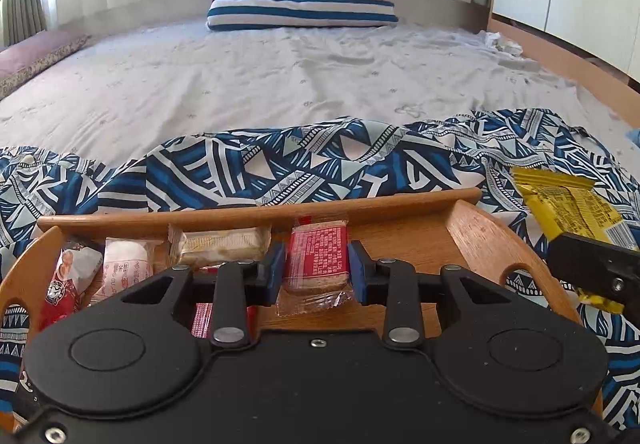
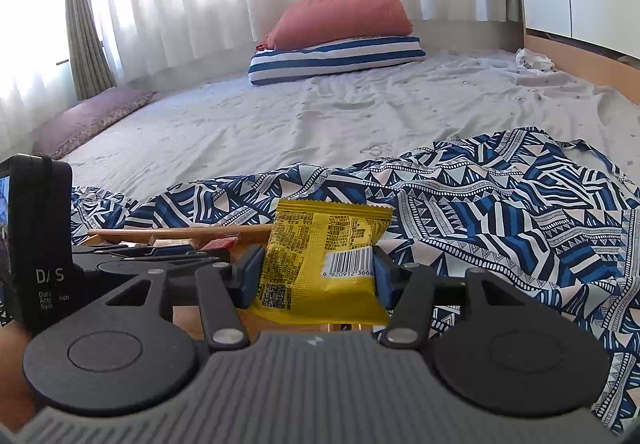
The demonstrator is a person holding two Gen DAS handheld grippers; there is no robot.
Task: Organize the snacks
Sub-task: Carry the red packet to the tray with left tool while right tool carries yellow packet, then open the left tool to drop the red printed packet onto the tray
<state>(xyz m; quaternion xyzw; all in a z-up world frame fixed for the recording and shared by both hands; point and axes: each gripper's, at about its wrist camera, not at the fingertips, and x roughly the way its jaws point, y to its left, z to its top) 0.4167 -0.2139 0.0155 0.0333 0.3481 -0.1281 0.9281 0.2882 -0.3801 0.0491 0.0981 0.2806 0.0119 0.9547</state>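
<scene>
Gripping the yellow snack packet point(image 2: 320, 260) in the right gripper point(image 2: 316, 276), blue pads pressing both side edges at about mid-height, hanging just off the right end of the wooden tray point(image 1: 476, 240) over the patterned blue cloth point(image 2: 500, 211). Looking light and crinkly, film bowing slightly between the pads, probably slippery and easy to crush, so pinching the sealed side seams rather than the puffed middle. Meanwhile bracketing the red-labelled bar point(image 1: 318, 258) with the left gripper point(image 1: 317, 268), jaws roughly as wide as the bar, pads right at its sides; not possible to tell whether actually squeezing. Sitting near the middle of the tray, below the far rail. Seeming firmer, a stiff block in loose clear wrap. Lying toward the tray's left end: more wrapped snacks point(image 1: 120, 268).
</scene>
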